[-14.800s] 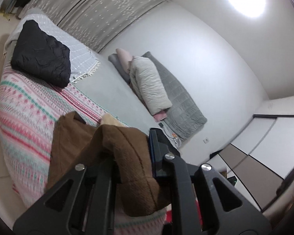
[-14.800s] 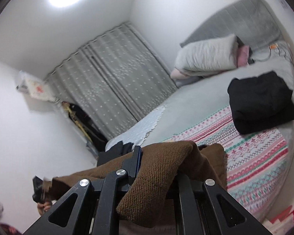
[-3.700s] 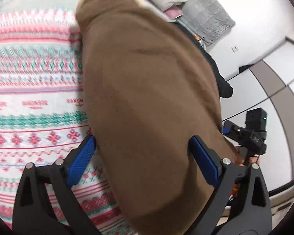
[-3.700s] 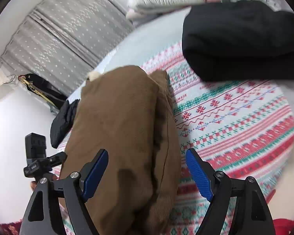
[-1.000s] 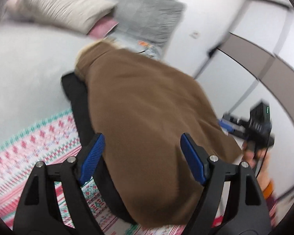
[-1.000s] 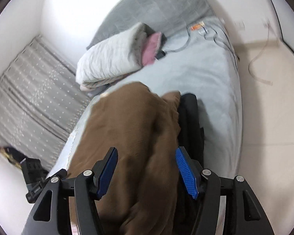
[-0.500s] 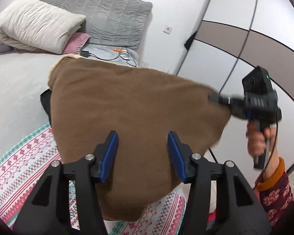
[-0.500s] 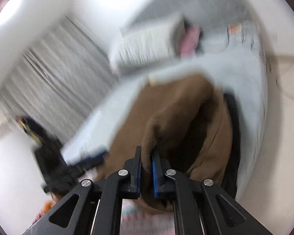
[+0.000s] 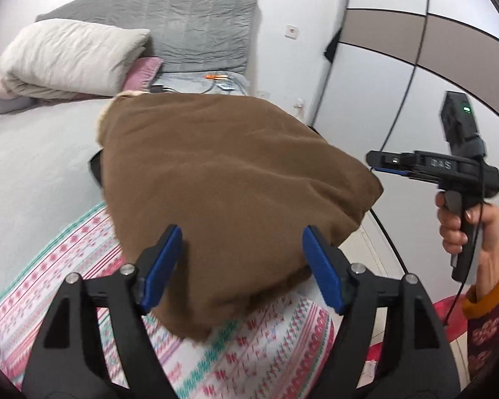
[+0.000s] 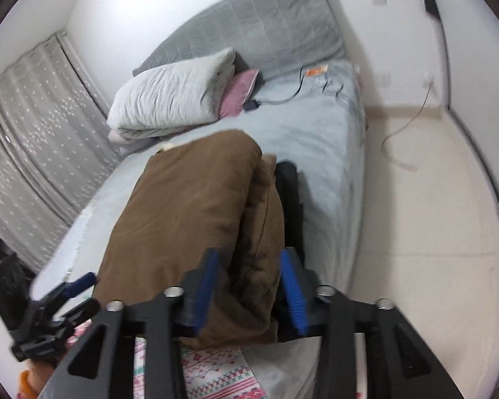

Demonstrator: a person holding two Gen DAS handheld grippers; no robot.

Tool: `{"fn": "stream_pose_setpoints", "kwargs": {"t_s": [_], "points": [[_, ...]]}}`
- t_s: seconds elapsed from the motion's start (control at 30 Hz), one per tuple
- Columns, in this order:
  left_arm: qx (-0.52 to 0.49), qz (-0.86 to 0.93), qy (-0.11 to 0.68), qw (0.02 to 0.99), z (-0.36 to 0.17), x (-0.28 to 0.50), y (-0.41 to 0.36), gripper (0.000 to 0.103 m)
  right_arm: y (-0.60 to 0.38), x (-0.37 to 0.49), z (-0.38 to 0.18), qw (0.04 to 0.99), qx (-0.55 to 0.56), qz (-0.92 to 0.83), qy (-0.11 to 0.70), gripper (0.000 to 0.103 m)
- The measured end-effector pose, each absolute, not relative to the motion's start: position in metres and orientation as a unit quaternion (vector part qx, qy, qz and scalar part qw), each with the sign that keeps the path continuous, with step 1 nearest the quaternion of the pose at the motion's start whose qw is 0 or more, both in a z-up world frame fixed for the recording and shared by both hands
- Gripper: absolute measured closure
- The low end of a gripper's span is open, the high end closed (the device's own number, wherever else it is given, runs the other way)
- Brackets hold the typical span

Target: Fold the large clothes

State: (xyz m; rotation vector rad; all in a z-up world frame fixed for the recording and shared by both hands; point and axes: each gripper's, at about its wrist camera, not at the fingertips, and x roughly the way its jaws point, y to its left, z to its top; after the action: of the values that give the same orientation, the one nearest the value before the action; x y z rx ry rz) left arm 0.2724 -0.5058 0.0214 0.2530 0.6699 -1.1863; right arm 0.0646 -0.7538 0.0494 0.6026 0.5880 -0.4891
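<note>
A folded brown garment (image 9: 229, 173) lies on top of a folded black garment (image 9: 94, 166) on the bed. In the left wrist view my left gripper (image 9: 243, 267) hovers at its near edge. Its jaws are opening, and the blue pads straddle the brown fabric without pressing it. My right gripper (image 10: 249, 287) is at the garment's (image 10: 196, 206) right-hand corner with its jaws opening; a brown fold sits loosely between the pads. The black garment (image 10: 289, 193) shows beside it. Each view also shows the other gripper: the right (image 9: 379, 161) in a person's hand, the left (image 10: 88, 292) at lower left.
A patterned pink and green blanket (image 9: 66, 266) covers the near part of the bed, grey sheet (image 10: 316, 133) the far part. A rolled quilt (image 10: 173, 96) and pink pillow lie by the grey headboard (image 9: 196, 23). Wardrobe doors (image 9: 399, 66) stand right; a cable (image 10: 402, 133) lies on the floor.
Half a second ago the right gripper was shut on a brown fold; now its pads stand apart. The left jaws narrowed, then widened again. Both grippers drew back slightly from the garment.
</note>
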Motion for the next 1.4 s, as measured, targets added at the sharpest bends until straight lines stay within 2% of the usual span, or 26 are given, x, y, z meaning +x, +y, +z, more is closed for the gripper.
{"fn": "stream_pose_setpoints", "kwargs": {"t_s": [0.23, 0.37, 0.63, 0.73, 1.03, 1.4], "points": [[0.138, -0.45, 0.332, 0.818, 0.041, 0.236, -0.447, 0.006, -0.668, 0.042, 0.077, 0.894, 0.253, -0.249, 0.275, 0.031], [0.133, -0.428, 0.348, 0.823, 0.044, 0.211, -0.414, 0.004, -0.614, 0.037, 0.08, 0.898, 0.23, -0.251, 0.279, 0.025], [0.172, -0.386, 0.354, 0.835, 0.048, 0.165, -0.373, 0.003, -0.529, 0.027, 0.075, 0.88, 0.184, -0.304, 0.315, 0.023], [0.164, -0.369, 0.35, 0.845, 0.047, 0.153, -0.353, 0.002, -0.508, 0.019, 0.068, 0.868, 0.183, -0.333, 0.32, 0.014], [0.147, -0.311, 0.378, 0.86, 0.02, 0.162, -0.328, 0.001, -0.474, 0.015, 0.044, 0.845, 0.161, -0.377, 0.342, 0.013], [0.151, -0.314, 0.393, 0.851, 0.0, 0.167, -0.338, 0.001, -0.483, 0.022, 0.023, 0.838, 0.166, -0.375, 0.36, 0.013]]}}
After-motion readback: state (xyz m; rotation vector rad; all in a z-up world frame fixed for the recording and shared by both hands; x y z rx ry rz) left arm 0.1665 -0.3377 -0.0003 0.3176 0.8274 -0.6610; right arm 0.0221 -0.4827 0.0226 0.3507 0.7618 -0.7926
